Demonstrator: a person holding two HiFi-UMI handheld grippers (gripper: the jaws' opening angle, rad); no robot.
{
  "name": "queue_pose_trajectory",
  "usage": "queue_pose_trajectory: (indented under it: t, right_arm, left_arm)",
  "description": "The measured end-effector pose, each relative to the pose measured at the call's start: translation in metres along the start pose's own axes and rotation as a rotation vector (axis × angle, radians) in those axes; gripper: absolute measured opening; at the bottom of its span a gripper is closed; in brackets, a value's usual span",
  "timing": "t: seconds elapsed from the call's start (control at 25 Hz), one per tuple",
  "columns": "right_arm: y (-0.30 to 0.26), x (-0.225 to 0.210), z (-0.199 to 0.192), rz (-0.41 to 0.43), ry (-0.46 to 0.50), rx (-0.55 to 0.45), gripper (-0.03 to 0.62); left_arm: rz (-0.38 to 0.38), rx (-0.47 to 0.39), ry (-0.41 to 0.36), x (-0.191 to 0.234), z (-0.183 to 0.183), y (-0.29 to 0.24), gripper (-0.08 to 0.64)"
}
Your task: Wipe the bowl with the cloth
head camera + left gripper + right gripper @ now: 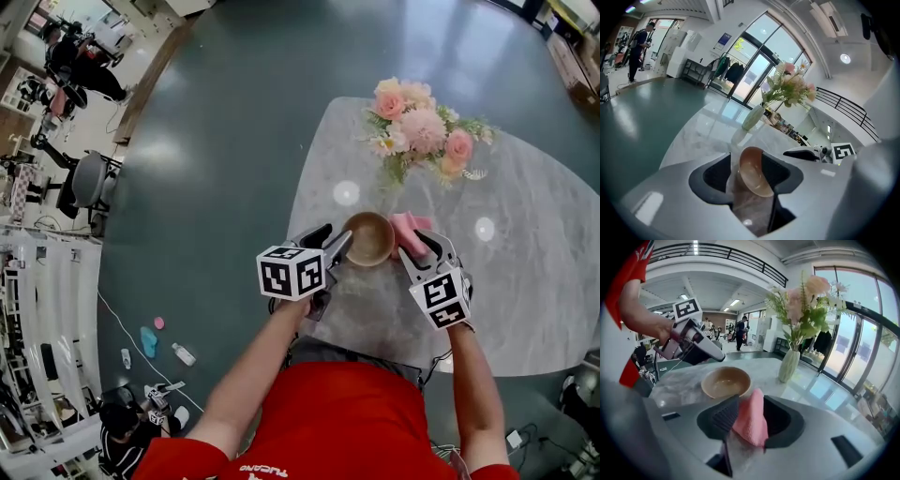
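Observation:
A tan bowl stands upright on the marble table, near its front edge. My left gripper is at the bowl's left side, open, with the rim between its jaws and gaps on both sides. A pink cloth lies just right of the bowl. My right gripper is open around the cloth, which leans against one ribbed pad and stands clear of the other. In the right gripper view the bowl sits flat and empty, with the left gripper at its rim.
A vase of pink flowers stands on the table beyond the bowl, also in the right gripper view. The table edge runs close to my body. Green floor lies to the left, with chairs and small items on it.

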State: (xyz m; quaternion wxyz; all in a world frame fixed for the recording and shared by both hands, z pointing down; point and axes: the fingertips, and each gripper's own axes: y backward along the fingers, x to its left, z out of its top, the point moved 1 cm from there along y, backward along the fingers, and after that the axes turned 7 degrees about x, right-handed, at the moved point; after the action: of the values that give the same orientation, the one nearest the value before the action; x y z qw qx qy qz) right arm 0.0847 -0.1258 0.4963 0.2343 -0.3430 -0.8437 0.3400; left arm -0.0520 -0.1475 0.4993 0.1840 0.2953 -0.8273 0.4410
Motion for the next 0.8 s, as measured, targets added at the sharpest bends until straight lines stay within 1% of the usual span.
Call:
queue_pose_trajectory:
  t: [0.24,0.4,0.6,0.8]
  right_arm:
    - [-0.018,-0.004,-0.016,0.021,0.009,0.084,0.146]
    - [-0.028,-0.005,-0.017,0.034,0.010,0.112,0.152]
    - [-0.039,-0.006,-0.021,0.064,0.021,0.146,0.158]
    - [-0.044,-0.004,-0.026,0.086,0.008,0.179,0.160]
  left_arm:
    - [0.004,0.057,0.086,0.011,-0.007,-0.015,0.186]
    - [-0.042,0.065,0.139,0.013,-0.006,-0.018,0.184]
    - [-0.049,0.093,0.175,0.018,-0.009,-0.023,0.184]
    - [-0.073,0.131,0.182,0.016,-0.013,-0.025,0.183]
